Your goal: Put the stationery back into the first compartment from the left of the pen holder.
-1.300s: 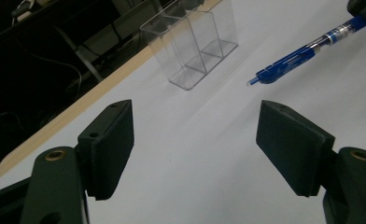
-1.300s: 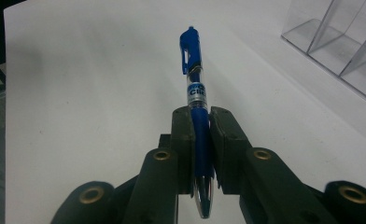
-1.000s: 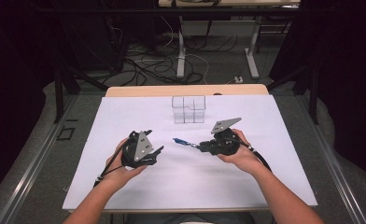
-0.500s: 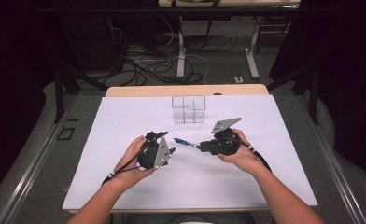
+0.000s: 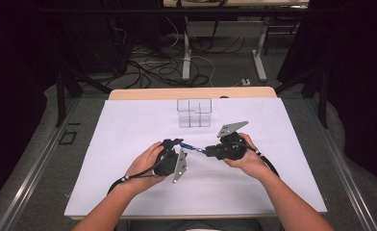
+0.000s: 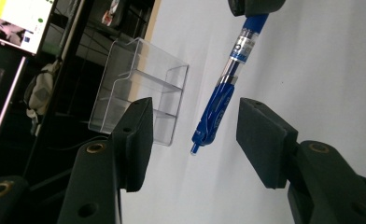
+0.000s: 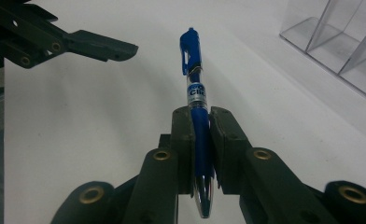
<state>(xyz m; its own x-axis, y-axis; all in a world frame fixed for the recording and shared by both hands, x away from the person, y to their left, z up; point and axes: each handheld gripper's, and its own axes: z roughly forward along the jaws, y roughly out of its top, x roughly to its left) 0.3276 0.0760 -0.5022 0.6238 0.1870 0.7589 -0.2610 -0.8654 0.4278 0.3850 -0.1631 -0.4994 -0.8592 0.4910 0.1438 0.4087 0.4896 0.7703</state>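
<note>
**Blue pen, mid-air, ready for a second grip**

Right gripper clamped on the pen near its silver tip, lower middle of the right gripper view; clip end pointing up the frame. In the high view, pen at centre, between both hands, above the white table. Left gripper not yet gripping: jaws just closing around the clip end, gaps on both sides. Clear organizer at upper left there. Probably light, stiff, smooth plastic, likely to swivel; best taken across the blue barrel below the clip.
</note>
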